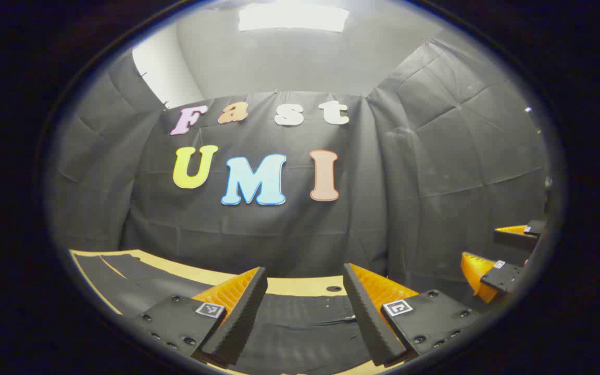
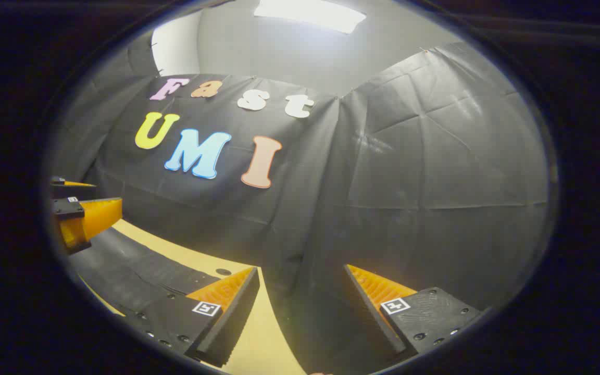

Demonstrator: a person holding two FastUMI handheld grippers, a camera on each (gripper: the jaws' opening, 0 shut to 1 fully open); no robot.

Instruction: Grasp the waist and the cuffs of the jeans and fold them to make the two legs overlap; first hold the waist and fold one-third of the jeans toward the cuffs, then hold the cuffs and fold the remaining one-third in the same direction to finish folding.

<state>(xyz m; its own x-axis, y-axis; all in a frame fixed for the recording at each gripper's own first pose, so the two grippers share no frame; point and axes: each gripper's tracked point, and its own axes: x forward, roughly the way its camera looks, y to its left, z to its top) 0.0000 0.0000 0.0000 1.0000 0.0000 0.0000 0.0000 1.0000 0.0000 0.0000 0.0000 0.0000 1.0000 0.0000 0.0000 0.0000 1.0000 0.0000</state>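
Dark jeans (image 1: 300,323) lie flat on a tan table (image 1: 300,285). In the left gripper view they stretch from the far left to under my left gripper (image 1: 305,271). That gripper hovers open above the cloth with nothing between its fingers. My right gripper (image 1: 492,245) shows at the right edge of that view, open and off the jeans. In the right gripper view, my right gripper (image 2: 301,271) is open and empty over bare table (image 2: 258,333) near the booth wall. The jeans (image 2: 133,271) lie to its left, and the left gripper (image 2: 97,195) hangs open above them.
Black cloth walls close in the table at the back and right. A small dark hole (image 1: 334,288) sits in the tabletop near the back wall, also seen as the hole (image 2: 223,271) in the right gripper view. A ceiling light glows overhead.
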